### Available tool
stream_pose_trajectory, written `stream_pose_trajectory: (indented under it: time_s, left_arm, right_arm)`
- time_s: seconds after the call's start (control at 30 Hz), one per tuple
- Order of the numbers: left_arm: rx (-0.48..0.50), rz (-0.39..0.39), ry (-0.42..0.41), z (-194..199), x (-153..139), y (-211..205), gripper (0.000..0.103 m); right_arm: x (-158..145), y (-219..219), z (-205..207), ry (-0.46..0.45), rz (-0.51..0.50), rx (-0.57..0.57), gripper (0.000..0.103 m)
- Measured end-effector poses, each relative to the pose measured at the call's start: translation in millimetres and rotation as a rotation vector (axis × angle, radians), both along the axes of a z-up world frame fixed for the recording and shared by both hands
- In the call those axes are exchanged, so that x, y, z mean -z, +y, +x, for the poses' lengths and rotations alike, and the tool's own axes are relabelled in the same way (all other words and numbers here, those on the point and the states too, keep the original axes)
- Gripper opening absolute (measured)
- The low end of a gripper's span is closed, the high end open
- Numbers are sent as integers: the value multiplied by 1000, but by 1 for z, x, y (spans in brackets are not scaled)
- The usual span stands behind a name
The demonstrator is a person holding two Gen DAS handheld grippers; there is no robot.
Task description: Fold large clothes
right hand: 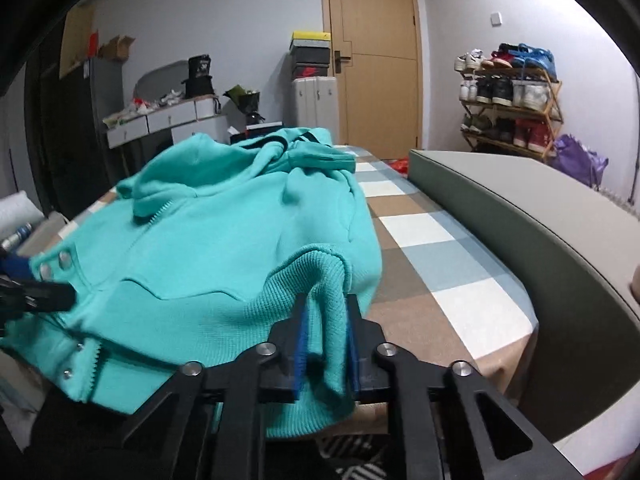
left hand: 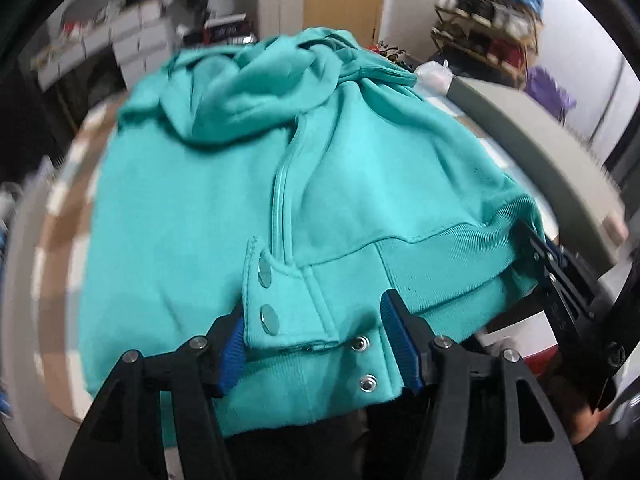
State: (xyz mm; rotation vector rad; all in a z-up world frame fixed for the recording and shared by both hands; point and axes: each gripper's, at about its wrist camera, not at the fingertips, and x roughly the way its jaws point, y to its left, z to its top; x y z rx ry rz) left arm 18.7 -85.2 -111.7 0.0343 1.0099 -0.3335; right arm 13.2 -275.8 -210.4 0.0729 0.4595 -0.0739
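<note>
Left wrist view: my left tongs [left hand: 320, 344] stand parted astride the snap placket of the teal hoodie [left hand: 256, 168], pads not pressing; its zip runs straight away from me toward the hood. Right wrist view: my right tongs [right hand: 326, 344] pinch the ribbed hem corner [right hand: 320, 280] (nearer hand), hoodie lying on the checked bed [right hand: 424, 240].

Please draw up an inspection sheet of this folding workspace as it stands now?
Surface: checked brown, white and blue bedsheet, bare to the right of the garment.
Job's things: teal zip-up fleece hoodie lying flat, hood bunched at the far end, snap flap folded back at the hem.
Clutter: nothing seen on the sheet.
Grippers: left gripper open, jaws astride the snap placket; right gripper shut on the ribbed hem corner.
Cables: nothing seen.
Surroundings: wooden door, bamboo shoe rack, grey padded bed edge.
</note>
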Motion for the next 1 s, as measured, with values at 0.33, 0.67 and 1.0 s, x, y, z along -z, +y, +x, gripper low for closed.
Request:
stream_pose_trajectory:
  time_s: [0.33, 0.67, 1.0]
  left_arm:
    - [-22, -69, 58, -15, 0, 21, 57]
    - [52, -313, 162, 3, 10, 24, 57]
    - [69, -409, 244, 24, 21, 10, 4]
  right_arm:
    - [-21, -46, -35, -108, 251, 40, 8]
    - [-16, -37, -48, -92, 131, 163, 13]
    - [-5, -60, -40, -103, 349, 32, 50]
